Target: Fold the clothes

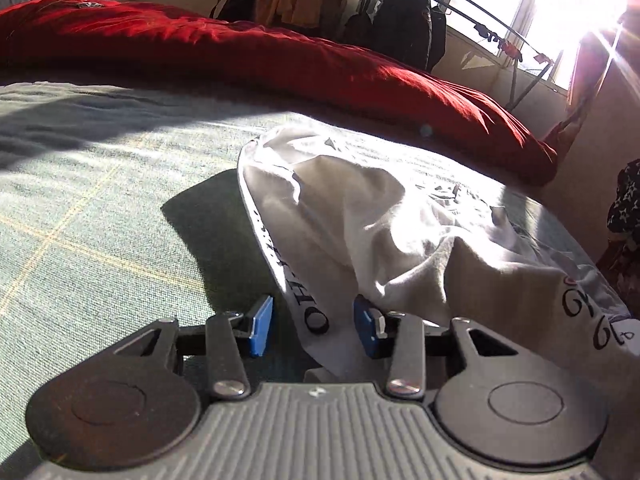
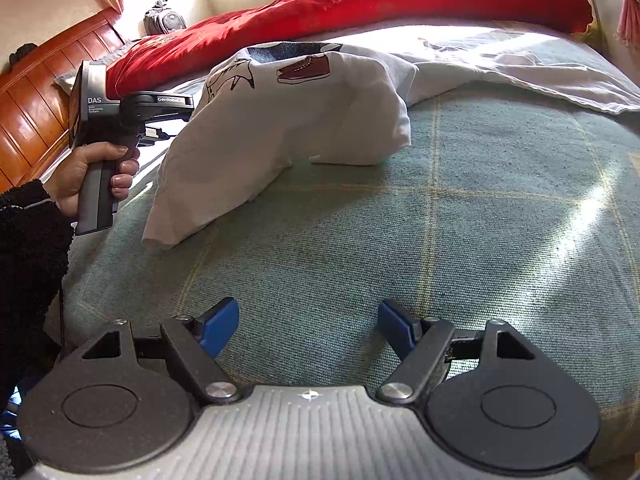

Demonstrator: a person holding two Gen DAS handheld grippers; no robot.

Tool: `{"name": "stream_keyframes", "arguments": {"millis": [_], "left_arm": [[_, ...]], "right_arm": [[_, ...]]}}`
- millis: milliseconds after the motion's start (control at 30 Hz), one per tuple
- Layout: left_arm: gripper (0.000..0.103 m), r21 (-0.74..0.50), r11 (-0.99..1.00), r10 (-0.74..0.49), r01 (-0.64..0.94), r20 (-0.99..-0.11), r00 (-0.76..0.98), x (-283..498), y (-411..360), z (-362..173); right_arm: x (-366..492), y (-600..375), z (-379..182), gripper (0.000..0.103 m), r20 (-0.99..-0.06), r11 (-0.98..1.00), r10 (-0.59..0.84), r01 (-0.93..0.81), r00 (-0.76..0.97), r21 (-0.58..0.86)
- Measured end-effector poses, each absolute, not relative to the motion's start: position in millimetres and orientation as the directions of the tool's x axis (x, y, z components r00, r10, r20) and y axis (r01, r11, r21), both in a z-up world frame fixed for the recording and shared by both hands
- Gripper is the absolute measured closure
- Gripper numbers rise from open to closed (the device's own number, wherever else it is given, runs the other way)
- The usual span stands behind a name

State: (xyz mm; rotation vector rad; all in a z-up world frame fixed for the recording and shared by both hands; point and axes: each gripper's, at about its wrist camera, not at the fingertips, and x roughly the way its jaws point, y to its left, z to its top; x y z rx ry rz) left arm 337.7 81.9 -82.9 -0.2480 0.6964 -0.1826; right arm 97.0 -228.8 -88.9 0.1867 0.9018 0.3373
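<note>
Barely begun: the white T-shirt (image 2: 288, 112) lies rumpled mid-bed (image 2: 440, 220); left gripper (image 1: 314, 324) jaws part-spread around its hem, right gripper (image 2: 308, 330) spread, empty.

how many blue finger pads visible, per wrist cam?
4. Left wrist view: the left gripper shows two, one pad clear of the white shirt, the other against it. Right wrist view: the right gripper shows two over the blanket.

Soft white cotton shirt (image 2: 288, 120), coarse woven bedspread (image 2: 400, 240)
</note>
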Motion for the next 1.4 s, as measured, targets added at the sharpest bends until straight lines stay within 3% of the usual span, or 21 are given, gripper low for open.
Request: {"name": "stream_keyframes", "arguments": {"millis": [33, 133, 233, 500, 733, 1000, 1200, 1400], "left_arm": [[0.083, -0.278, 0.956, -0.248, 0.092, -0.606, 0.755, 337.4, 79.0, -83.8], [0.100, -0.263, 0.960, -0.239, 0.095, -0.600, 0.764, 336.4, 75.3, -85.5], [0.103, -0.287, 0.956, -0.222, 0.057, -0.586, 0.779, 336.0, 87.7, -82.8], [0.103, -0.254, 0.967, -0.151, -0.003, -0.587, 0.795, 343.4, 112.8, -71.4], [0.102, -0.362, 0.931, -0.268, 0.041, -0.605, 0.749, 330.4, 122.6, -72.3], [0.085, -0.234, 0.957, -0.280, 0.170, -0.608, 0.743, 258.2, 78.1, -55.7], [0.086, -0.222, 0.947, -0.321, 0.233, -0.633, 0.704, 229.1, 44.8, -54.4], [0.086, -0.274, 0.904, -0.426, 0.327, -0.566, 0.705, 235.7, 5.1, -42.9]], "right_arm": [[98.1, -229.1, -89.3, 0.023, -0.735, 0.931, 0.365, -0.211, 0.572, 0.298], [101.6, -229.7, -90.1, 0.023, -0.733, 0.929, 0.369, -0.221, 0.572, 0.295], [104.9, -230.5, -90.5, 0.022, -0.729, 0.928, 0.374, -0.231, 0.574, 0.294], [107.8, -234.1, -92.4, 0.022, -0.713, 0.921, 0.390, -0.238, 0.583, 0.308], [109.5, -231.7, -92.8, 0.021, -0.715, 0.922, 0.386, -0.244, 0.583, 0.300], [107.6, -227.0, -91.0, 0.020, -0.719, 0.930, 0.368, -0.251, 0.589, 0.270], [103.6, -225.5, -91.0, 0.020, -0.719, 0.931, 0.363, -0.252, 0.592, 0.263], [97.4, -224.4, -89.0, 0.020, -0.722, 0.933, 0.357, -0.252, 0.593, 0.255]]}}
